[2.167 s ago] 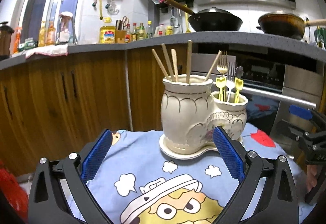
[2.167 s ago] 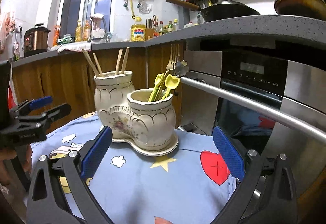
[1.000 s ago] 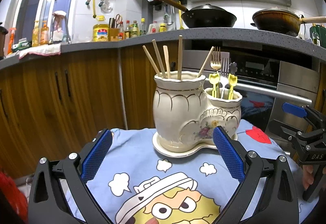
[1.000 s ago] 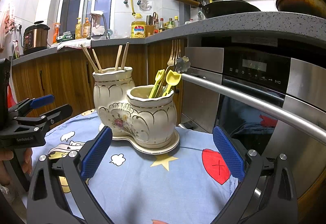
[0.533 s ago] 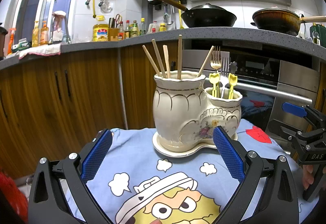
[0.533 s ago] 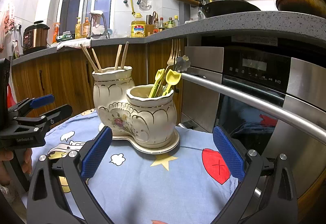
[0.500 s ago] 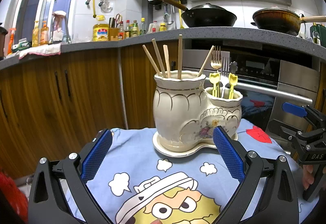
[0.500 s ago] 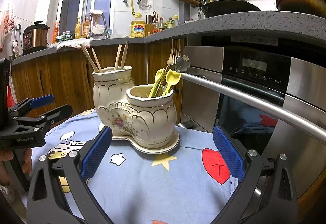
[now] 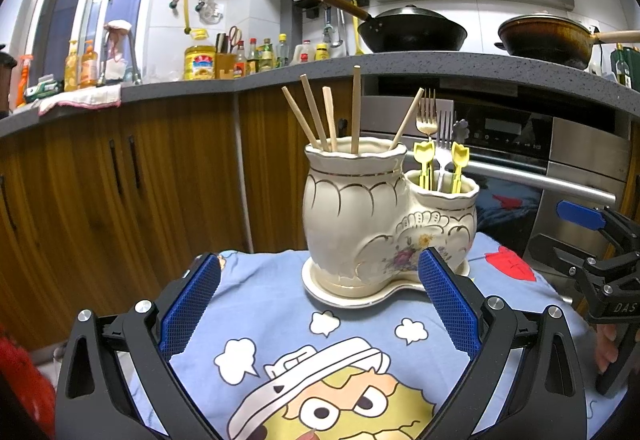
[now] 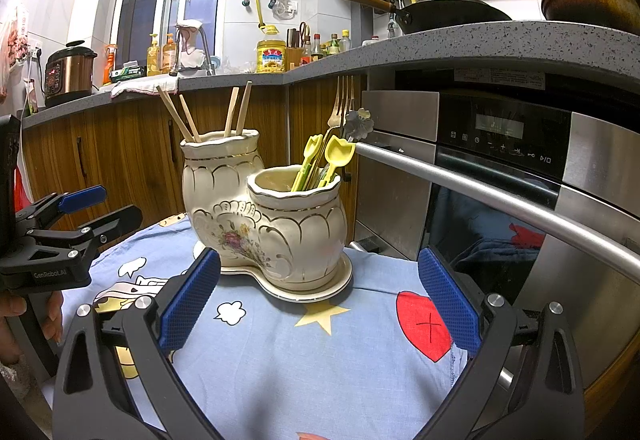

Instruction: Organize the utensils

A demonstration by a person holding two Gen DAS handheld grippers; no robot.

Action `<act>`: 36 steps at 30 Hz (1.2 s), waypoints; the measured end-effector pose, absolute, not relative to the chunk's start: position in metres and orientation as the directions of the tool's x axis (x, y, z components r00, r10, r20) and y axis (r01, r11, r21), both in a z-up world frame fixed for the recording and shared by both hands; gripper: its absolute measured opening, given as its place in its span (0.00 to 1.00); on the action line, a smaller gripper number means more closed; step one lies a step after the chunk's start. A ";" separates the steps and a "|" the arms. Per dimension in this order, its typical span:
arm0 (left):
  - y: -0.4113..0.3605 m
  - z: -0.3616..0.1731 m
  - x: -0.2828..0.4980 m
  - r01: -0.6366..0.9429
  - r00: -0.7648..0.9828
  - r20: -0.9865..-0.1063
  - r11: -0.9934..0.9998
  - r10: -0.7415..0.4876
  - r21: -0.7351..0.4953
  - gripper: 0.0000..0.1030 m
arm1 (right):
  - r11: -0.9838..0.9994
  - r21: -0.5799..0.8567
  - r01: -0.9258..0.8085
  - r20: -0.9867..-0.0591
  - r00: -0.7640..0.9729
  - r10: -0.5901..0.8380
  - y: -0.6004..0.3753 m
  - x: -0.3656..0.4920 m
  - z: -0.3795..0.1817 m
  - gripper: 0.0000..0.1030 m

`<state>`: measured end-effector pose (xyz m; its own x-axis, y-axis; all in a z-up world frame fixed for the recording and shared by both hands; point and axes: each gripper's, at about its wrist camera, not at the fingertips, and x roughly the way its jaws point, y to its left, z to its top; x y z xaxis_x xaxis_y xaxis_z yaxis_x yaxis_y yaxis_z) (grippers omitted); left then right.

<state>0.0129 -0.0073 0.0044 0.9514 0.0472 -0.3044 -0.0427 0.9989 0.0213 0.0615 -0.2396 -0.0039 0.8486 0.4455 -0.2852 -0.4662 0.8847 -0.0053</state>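
Observation:
A cream ceramic double holder (image 9: 372,224) stands on its saucer on a blue cartoon cloth (image 9: 280,324). Its tall pot holds several wooden chopsticks (image 9: 328,119). Its short pot holds metal forks (image 9: 427,119) and yellow plastic forks (image 9: 424,159). The holder also shows in the right wrist view (image 10: 272,215), with the chopsticks (image 10: 236,111) and yellow forks (image 10: 326,159). My left gripper (image 9: 318,276) is open and empty, a little short of the holder. My right gripper (image 10: 318,276) is open and empty, just in front of the short pot. Each gripper appears at the edge of the other's view.
Wooden cabinets (image 9: 120,175) and a grey countertop (image 9: 400,61) with bottles, a wok (image 9: 412,27) and a pot stand behind. A steel oven with a long bar handle (image 10: 500,199) is close on the right of the cloth-covered table.
Both views shifted slightly over the last two seconds, then held still. Both grippers stay open and empty. The holder and utensils have not moved.

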 end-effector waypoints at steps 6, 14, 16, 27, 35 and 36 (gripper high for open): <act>-0.006 0.004 0.013 -0.045 0.951 -0.305 0.999 0.050 0.021 0.95 | 0.884 -0.005 -0.467 -0.285 0.848 0.446 -0.240 0.062 -0.004 0.95; -0.005 0.004 0.013 -0.047 0.951 -0.307 0.999 0.050 0.020 0.95 | 0.884 -0.005 -0.467 -0.286 0.848 0.446 -0.240 0.062 -0.004 0.95; -0.005 0.003 0.012 -0.046 0.951 -0.306 0.999 0.050 0.020 0.95 | 0.884 -0.005 -0.467 -0.286 0.848 0.446 -0.240 0.062 -0.004 0.95; -0.005 0.004 0.013 -0.046 0.951 -0.306 0.999 0.050 0.020 0.95 | 0.884 -0.005 -0.467 -0.287 0.848 0.446 -0.240 0.062 -0.003 0.95; -0.003 0.003 0.015 -0.063 0.946 -0.318 0.998 0.063 0.013 0.95 | 0.884 -0.004 -0.467 -0.288 0.848 0.446 -0.240 0.062 -0.003 0.95; -0.003 0.003 0.015 -0.059 0.947 -0.317 0.998 0.060 0.013 0.95 | 0.884 -0.004 -0.467 -0.288 0.847 0.446 -0.240 0.062 -0.003 0.95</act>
<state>0.0146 -0.0029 0.0028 0.9465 0.0605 -0.3168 -0.0593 0.9982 0.0134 0.0622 -0.2404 -0.0027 0.8474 0.4458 -0.2884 -0.4667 0.8844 -0.0042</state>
